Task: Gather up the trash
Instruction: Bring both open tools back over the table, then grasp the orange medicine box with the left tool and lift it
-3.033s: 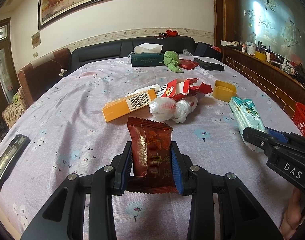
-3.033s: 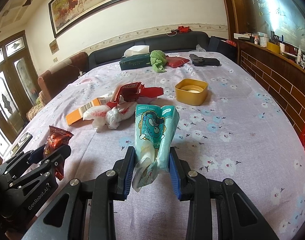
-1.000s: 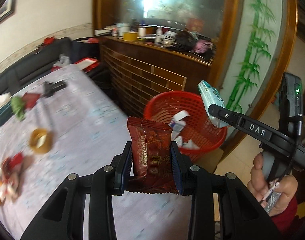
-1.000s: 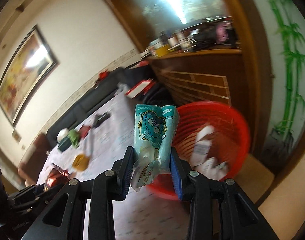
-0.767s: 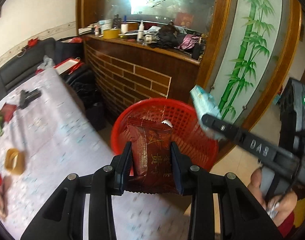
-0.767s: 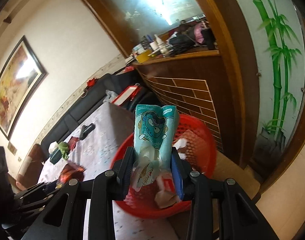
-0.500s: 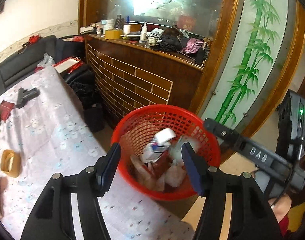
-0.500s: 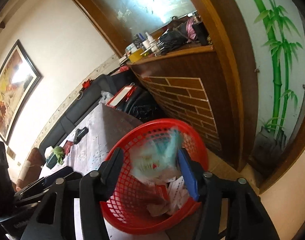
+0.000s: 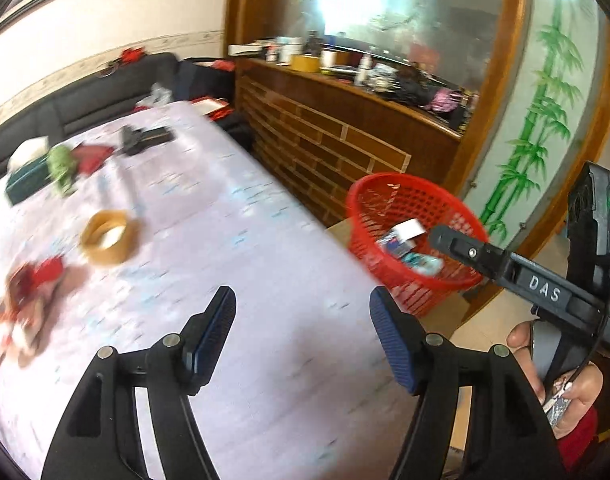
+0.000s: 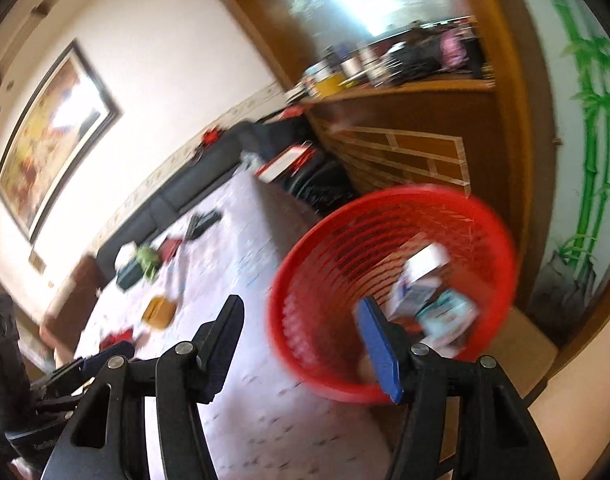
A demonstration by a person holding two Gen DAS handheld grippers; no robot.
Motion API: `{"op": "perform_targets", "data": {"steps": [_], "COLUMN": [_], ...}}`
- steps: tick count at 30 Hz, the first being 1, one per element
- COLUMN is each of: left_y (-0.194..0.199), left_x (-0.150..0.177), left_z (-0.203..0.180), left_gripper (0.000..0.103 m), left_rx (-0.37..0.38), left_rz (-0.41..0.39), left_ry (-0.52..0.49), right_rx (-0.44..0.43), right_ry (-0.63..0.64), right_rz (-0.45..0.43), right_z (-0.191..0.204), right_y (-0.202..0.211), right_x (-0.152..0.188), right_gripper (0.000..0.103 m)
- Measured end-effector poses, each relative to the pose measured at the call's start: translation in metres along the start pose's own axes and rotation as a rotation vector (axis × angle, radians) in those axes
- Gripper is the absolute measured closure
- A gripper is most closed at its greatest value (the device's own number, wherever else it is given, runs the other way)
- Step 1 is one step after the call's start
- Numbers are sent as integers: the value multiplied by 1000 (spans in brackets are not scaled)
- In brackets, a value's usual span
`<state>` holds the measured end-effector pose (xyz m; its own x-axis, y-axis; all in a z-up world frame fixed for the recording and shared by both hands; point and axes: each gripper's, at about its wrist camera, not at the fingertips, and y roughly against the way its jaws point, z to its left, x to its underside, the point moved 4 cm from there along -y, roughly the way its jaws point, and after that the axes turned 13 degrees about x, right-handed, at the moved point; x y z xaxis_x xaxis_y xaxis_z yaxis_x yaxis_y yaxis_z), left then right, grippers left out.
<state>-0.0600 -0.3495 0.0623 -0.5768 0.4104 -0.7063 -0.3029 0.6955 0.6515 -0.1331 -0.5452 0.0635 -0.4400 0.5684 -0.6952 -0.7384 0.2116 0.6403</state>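
Both claws released, jaws opening, nothing between them: left gripper [image 9: 301, 336] over the table [image 9: 265, 280], right gripper [image 10: 301, 340] beside the basket [image 10: 305, 280]. Wrappers [image 10: 445, 316] lie inside. Remaining trash [image 9: 29, 300] sits far off; a hasty swing-back risks knocking the basket.

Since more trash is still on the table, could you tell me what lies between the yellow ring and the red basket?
Only bare flowered tablecloth shows between the yellow ring and the red basket, in the left wrist view.
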Motion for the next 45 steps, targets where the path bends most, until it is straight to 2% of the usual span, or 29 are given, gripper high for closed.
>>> {"op": "perform_targets", "data": {"steps": [5,10,15,20,23,25,29,31,33,38,40,43,45], "left_y": [34,78,128,159,161,160,142,137,137,139,140,135,132], "left_x": [20,40,54,55,51,50,56,63,66,75,78,78,75], "left_z": [45,101,177,259,305,336,380,390,386,347,322,303,300], "left_gripper": [35,35,35,35,34,33,33,33,33,33,22,22,22], "left_rx": [-54,-147,-245,-332,-276,-266,-192,-116,-70,34,30,-10,-74], "left_rz": [-21,-51,-70,-62,-63,-81,-36,-27,-28,31,46,65,60], "left_ry": [77,129,221,298,375,437,559,618,630,530,444,390,368], "right_rx": [-63,-107,-127,-133,-134,-133,-127,-123,-118,-120,-126,-141,-144], "right_ry": [106,212,277,302,314,325,346,351,356,357,359,364,371], "right_rz": [55,91,119,135,137,139,149,153,156,163,167,170,169], "right_z": [57,104,130,145,153,159,167,168,170,173,175,180,183], "right_y": [-9,-11,-13,-15,-14,-15,-16,-17,-17,-20,-22,-23,-22], "right_x": [31,59,80,88,91,93,99,101,102,103,104,106,109], "right_gripper": [39,39,39,38,38,38,38,38,38,37,37,37,37]}}
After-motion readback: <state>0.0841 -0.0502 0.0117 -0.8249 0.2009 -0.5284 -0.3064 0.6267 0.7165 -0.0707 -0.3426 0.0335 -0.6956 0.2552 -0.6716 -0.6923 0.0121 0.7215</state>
